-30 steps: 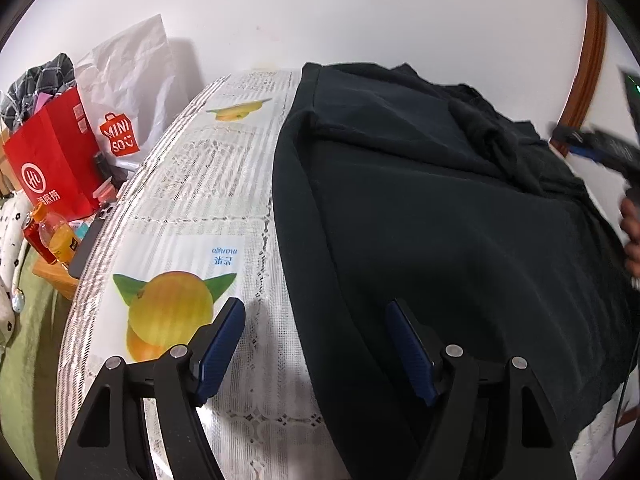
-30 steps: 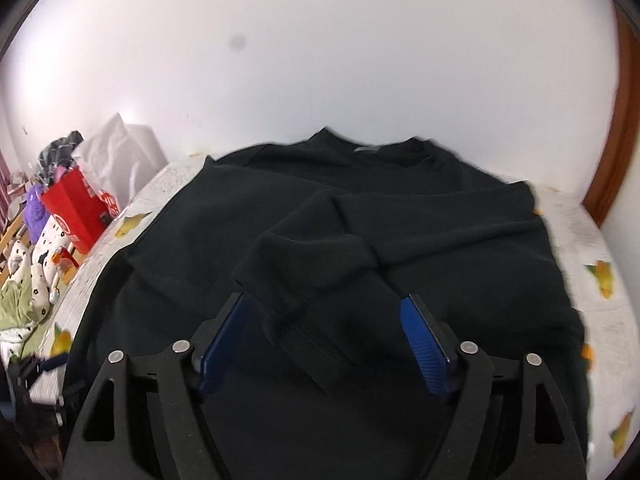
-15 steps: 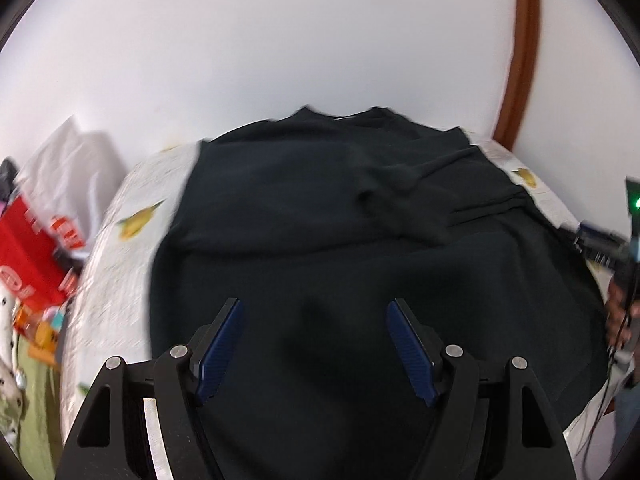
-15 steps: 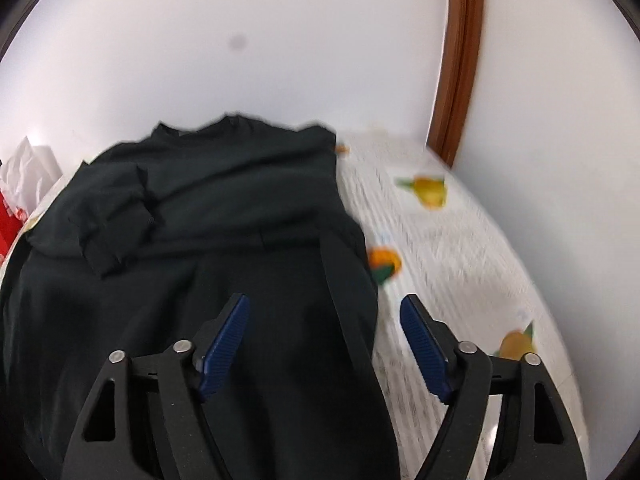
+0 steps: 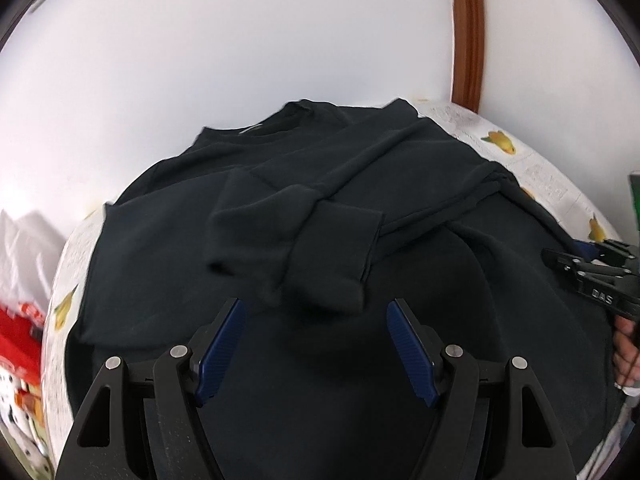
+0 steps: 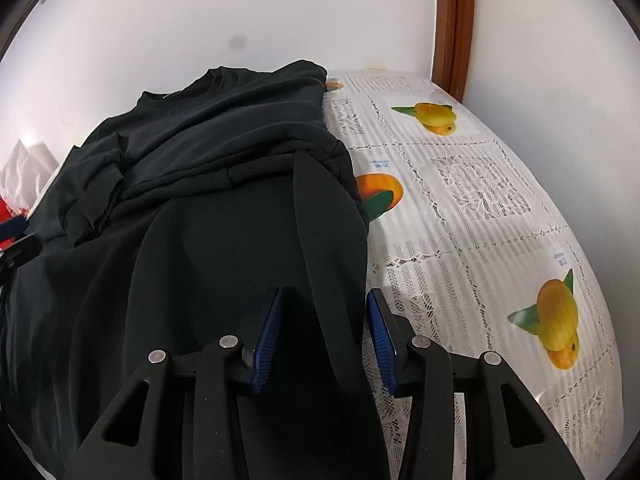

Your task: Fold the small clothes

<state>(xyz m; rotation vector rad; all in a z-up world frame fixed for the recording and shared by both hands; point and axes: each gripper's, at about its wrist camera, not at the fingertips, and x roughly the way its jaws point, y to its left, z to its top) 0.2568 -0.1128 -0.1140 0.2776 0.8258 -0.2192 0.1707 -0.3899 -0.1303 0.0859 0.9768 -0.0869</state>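
The right gripper (image 6: 324,340), now at the sweatshirt (image 6: 208,208)'s right edge, is closing its fingers around it, seemingly not yet pinching; the left gripper (image 5: 316,344) hovers spread.

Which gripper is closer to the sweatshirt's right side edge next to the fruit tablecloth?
Right. The right gripper straddles that edge of the sweatshirt, jaws closing around it. The left gripper hovers open over the sweatshirt's middle, near the folded sleeve cuffs.
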